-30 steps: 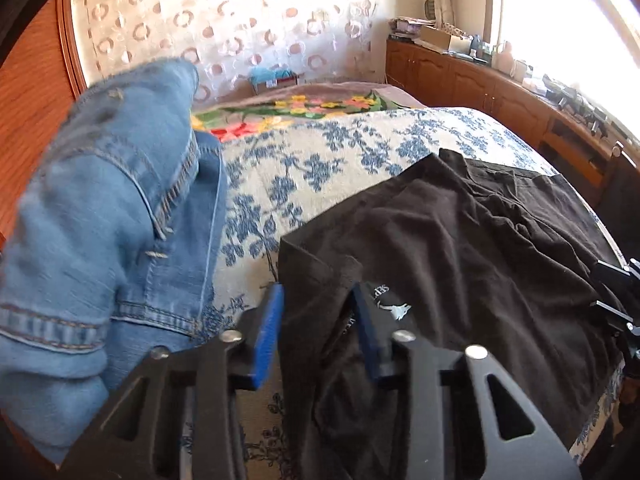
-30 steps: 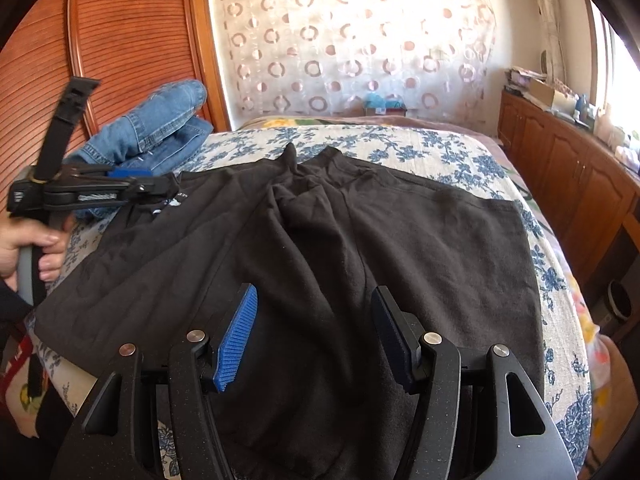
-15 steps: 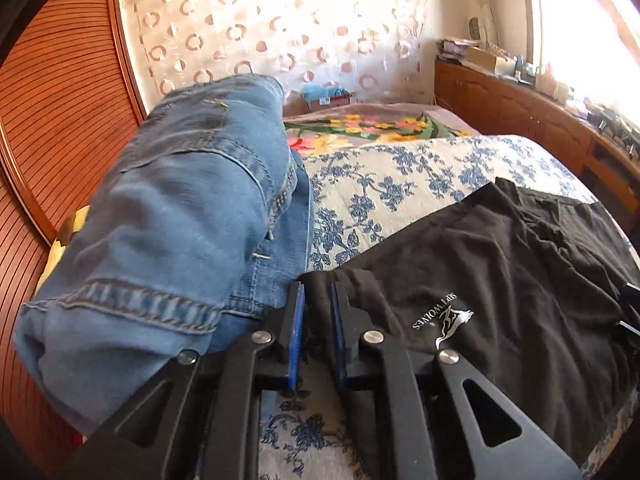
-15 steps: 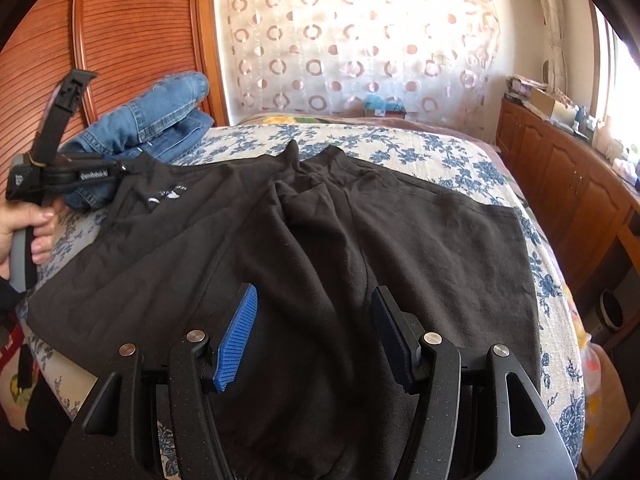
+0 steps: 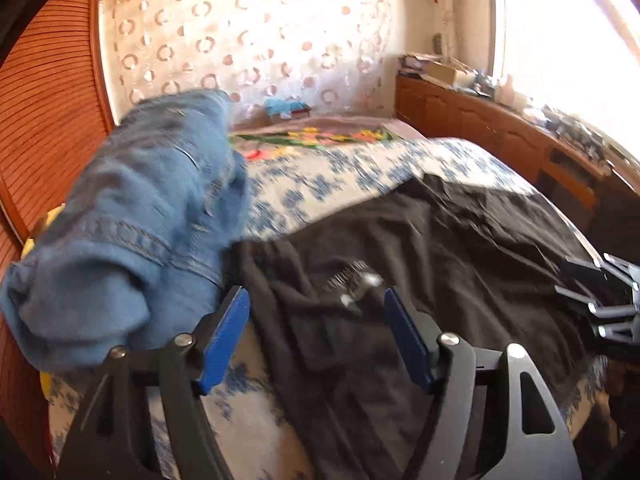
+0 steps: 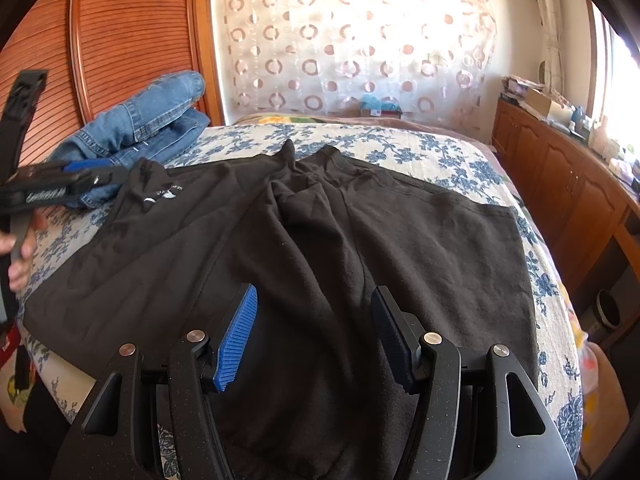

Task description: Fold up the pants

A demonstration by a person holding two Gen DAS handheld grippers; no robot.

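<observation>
Black pants (image 6: pixel 400 232) lie spread across the flowered bedspread (image 6: pixel 420 148), with a small white logo (image 6: pixel 160 196) near their left corner. My left gripper (image 5: pixel 314 294) hovers just above that corner of the black pants (image 5: pixel 440 248), its jaws opening; cloth lies below the blue pads but they do not press on it. It also shows at the left of the right wrist view as the left gripper (image 6: pixel 100 178), held by a hand (image 6: pixel 20 252). My right gripper (image 6: pixel 315 290) stands open low over the near middle of the pants.
Folded blue jeans (image 5: pixel 140 220) lie at the bed's left edge, right beside the left gripper. A wooden slatted wardrobe (image 6: pixel 120 40) stands behind them. Along the right side runs a wooden cabinet (image 6: pixel 560 168) with clutter on top. A patterned curtain hangs at the far end.
The left gripper shut on the pants' left corner and drew it toward the jeans, then spread its jaws and let go. The right gripper has not moved.
</observation>
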